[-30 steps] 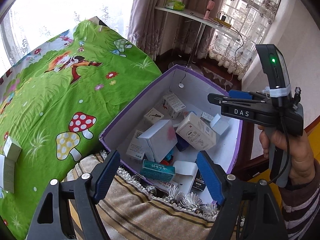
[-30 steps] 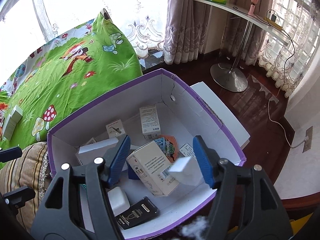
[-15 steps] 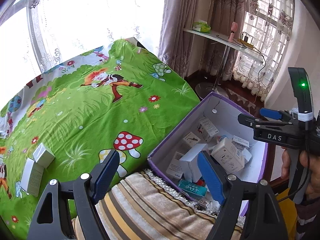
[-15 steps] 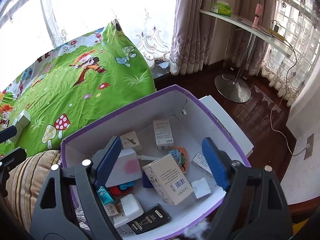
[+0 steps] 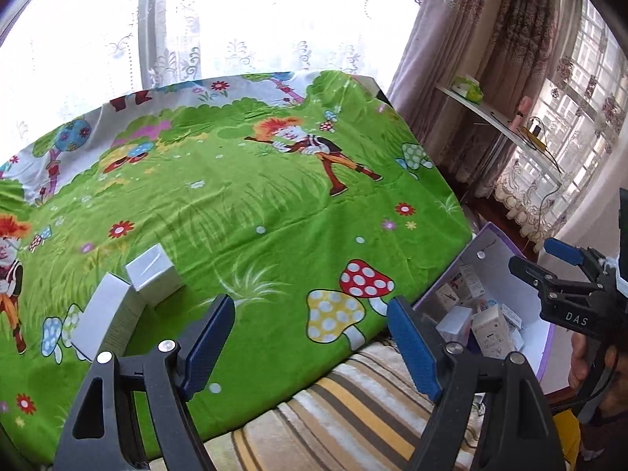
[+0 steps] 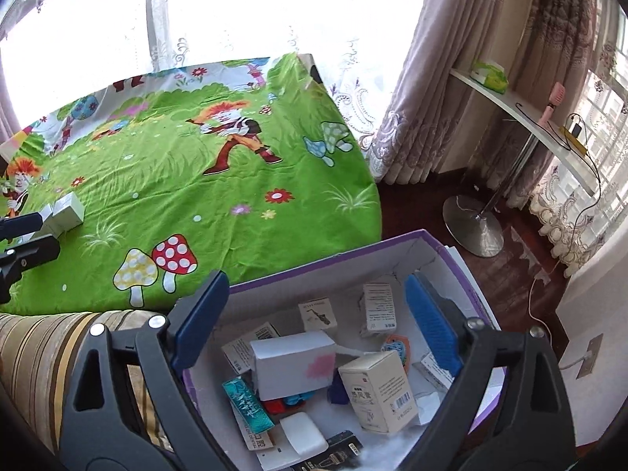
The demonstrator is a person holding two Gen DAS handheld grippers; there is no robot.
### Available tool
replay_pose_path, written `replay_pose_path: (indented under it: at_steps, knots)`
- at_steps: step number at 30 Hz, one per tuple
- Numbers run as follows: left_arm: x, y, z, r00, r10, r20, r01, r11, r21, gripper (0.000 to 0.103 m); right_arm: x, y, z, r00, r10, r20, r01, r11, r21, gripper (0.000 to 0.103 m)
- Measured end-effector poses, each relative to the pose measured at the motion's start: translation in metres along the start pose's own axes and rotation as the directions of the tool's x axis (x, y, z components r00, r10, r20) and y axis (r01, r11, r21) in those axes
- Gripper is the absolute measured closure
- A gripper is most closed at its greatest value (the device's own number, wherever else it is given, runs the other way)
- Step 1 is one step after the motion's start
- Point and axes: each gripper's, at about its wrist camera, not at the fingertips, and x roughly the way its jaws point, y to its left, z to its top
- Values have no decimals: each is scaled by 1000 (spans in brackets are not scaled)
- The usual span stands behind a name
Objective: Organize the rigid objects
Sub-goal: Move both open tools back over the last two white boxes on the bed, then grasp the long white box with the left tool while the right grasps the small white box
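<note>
Boxes: two white boxes (image 5: pixel 129 294) lie touching each other on the green bed sheet (image 5: pixel 255 216), well apart from the purple bin (image 6: pixel 314 271), which sits just beside the bed's edge. Inside the bin lie many small cartons, among them a large white box (image 6: pixel 294 361) with a pink stain, a beige carton (image 6: pixel 376 390) tilted beside it, and a teal packet (image 6: pixel 247 402) near the bin's front wall.

The left hand-held gripper (image 5: pixel 310 345) tilts downward over the sheet, away from the bin, jaws spread with nothing between them. The right hand-held gripper (image 6: pixel 314 325) tilts downward above the bin; its jaws are opening, and they clasp nothing, the cartons lying below them. In the left view, a hand (image 5: pixel 588 357) grips the right tool's handle beyond the bin.
</note>
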Motion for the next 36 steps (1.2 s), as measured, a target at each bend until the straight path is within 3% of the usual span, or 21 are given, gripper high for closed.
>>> replay_pose_path:
  at_steps: [5, 13, 20, 31, 36]
  knots:
    - [-3, 51, -2, 998, 70, -6, -70, 996, -62, 22, 6, 30, 15, 994, 112, -5, -112, 994, -15, 10]
    - [-4, 121, -13, 987, 156, -28, -159, 977, -145, 22, 18, 82, 35, 982, 186, -26, -187, 979, -75, 10]
    - [11, 143, -24, 970, 232, -76, -239, 966, -98, 22, 24, 129, 51, 971, 234, -44, -238, 960, -147, 10]
    - [38, 170, -35, 973, 185, -139, -205, 968, -146, 22, 42, 213, 62, 941, 315, -124, -337, 905, -259, 10]
    - [44, 176, -35, 976, 169, -140, -191, 967, -167, 41, 50, 247, 59, 929, 335, -159, -368, 880, -298, 10]
